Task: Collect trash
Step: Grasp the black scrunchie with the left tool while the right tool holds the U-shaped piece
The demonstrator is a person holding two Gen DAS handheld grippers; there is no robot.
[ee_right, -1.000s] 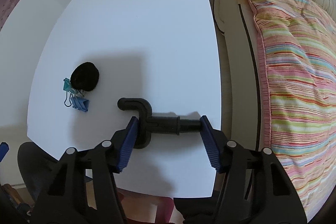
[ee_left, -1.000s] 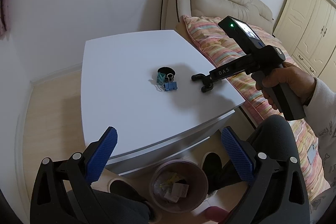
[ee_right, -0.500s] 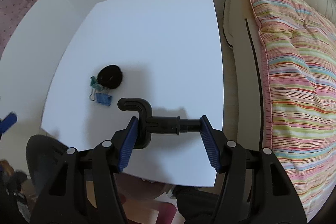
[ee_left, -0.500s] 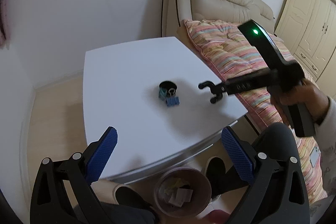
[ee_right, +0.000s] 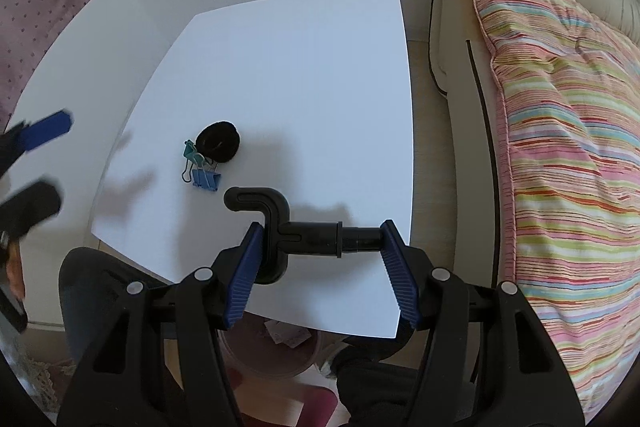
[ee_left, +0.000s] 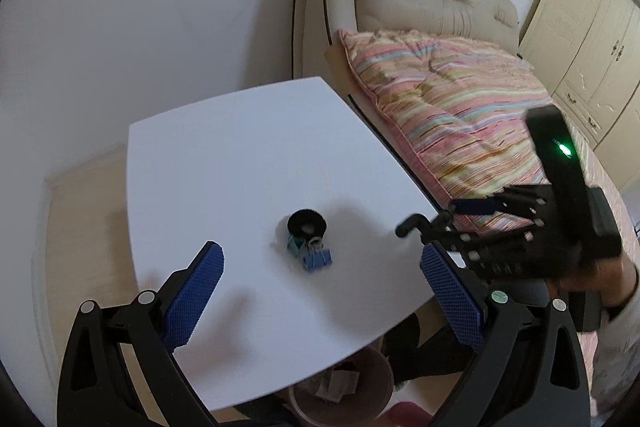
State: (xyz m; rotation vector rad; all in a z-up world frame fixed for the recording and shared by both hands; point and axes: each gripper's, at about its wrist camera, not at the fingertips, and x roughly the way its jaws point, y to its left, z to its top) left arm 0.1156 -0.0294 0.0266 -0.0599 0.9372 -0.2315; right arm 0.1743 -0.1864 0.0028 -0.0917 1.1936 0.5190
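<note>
My right claw (ee_right: pixel 320 259) is clamped about halfway shut on a black plastic hook (ee_right: pixel 304 231), gripping it lengthwise: one pad presses the curved end, the other the tip of its straight stem. It looks stiff, light and smooth, so I judge it could pivot or slip if I ease the squeeze; holding it end to end like this seems sound. It hangs clear above the near part of the white table (ee_right: pixel 320 75). Below that edge, by my knees, sits the pinkish waste bin (ee_right: pixel 276 355) with paper scraps already in it, almost straight under the hook.

My left claw (ee_left: pixel 320 299) stands wide open with nothing in it, hovering over the table's near side. Just beyond its pads lie two binder clips (ee_left: pixel 312 255), one blue and one teal, touching a black roll of tape (ee_left: pixel 306 223). The clips are small, hard and springy; I would pinch one across its folded body rather than the wire handles.
</note>
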